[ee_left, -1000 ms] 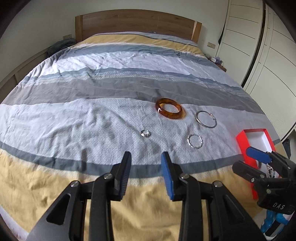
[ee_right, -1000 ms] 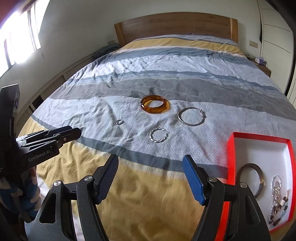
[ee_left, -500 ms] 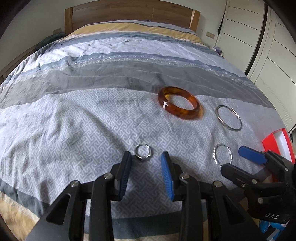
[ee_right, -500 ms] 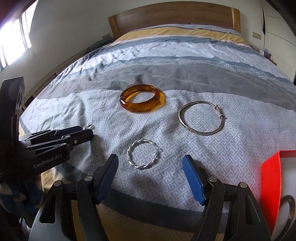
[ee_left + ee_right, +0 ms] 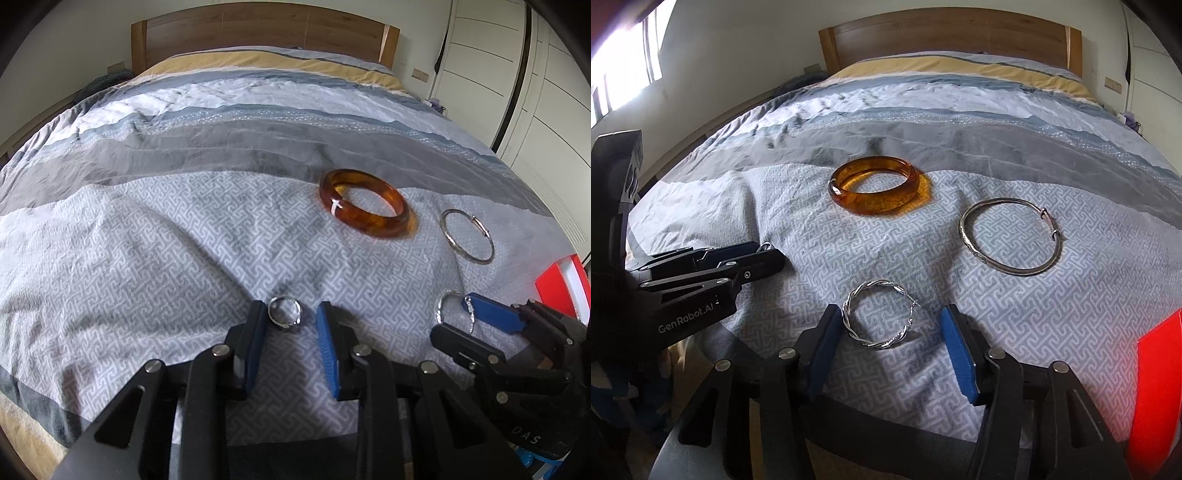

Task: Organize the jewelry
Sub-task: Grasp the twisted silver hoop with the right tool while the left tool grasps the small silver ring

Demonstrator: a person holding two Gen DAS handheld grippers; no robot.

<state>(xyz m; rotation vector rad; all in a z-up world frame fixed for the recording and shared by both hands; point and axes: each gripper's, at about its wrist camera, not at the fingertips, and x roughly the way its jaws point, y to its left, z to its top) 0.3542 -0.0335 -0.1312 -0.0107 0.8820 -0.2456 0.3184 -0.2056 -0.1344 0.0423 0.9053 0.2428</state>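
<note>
1. Now both grippers have dropped from above the bed to its quilt (image 5: 155,258)
2. Left gripper (image 5: 291,317) fingers are closing around the small silver ring (image 5: 285,312), not yet pinching it
3. Right gripper (image 5: 892,325) fingers are closing around the twisted silver bangle (image 5: 877,319), left pad near
4. Both pickups look imminent; red box (image 5: 1160,376) waits alongside

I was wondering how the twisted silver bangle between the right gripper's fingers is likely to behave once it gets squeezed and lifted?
The twisted silver bangle looks like thin metal wire, so probably light and fairly stiff. Lying flat on the soft bedspread, it may sink or tilt as the right gripper closes. Its narrow, shiny rim could slip on the pads.
</note>
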